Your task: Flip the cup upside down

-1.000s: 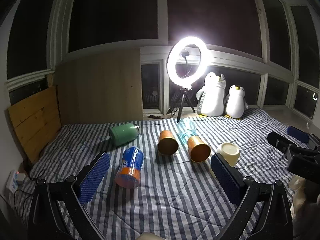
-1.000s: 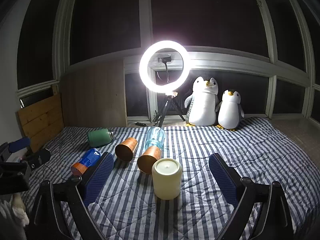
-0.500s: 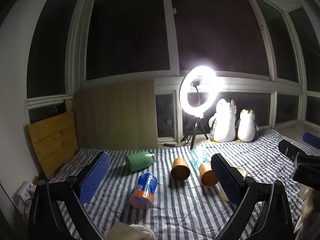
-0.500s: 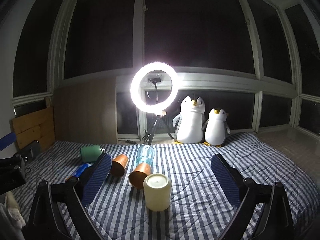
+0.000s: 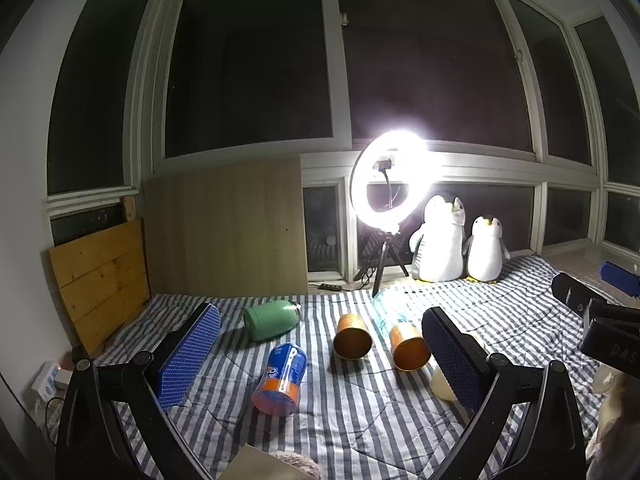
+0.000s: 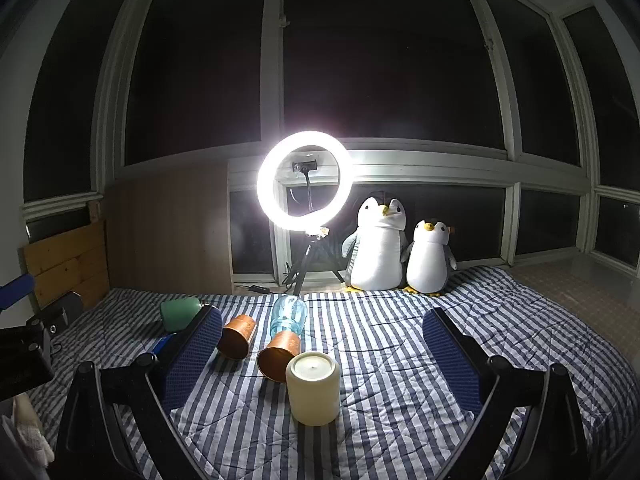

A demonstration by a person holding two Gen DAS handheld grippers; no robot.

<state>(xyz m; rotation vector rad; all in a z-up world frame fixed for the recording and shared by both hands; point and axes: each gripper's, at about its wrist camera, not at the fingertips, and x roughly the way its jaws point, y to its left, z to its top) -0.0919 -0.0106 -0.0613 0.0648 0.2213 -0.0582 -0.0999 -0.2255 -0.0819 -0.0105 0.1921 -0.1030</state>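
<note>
1. Right gripper [image 6: 322, 354] hangs wide apart and empty above the blanket [image 6: 400, 360], with the cream cup [image 6: 313, 388] framed between its pads but not touched.
2. Left gripper [image 5: 320, 354] is likewise spread and holds nothing; the cup shows there only as a sliver behind its right pad.
3. That cup stands on end near the front of the blanket. I cannot tell whether the recessed top is a mouth or a base, so whether it is already flipped is unclear.
4. Just behind it lie two copper cups [image 6: 279, 355] on their sides, a clear bottle [image 6: 289, 312], a green jar [image 5: 272, 320] and a can [image 5: 281, 378].
5. My judgement: if a flip is left, the grasp has not begun.
</note>
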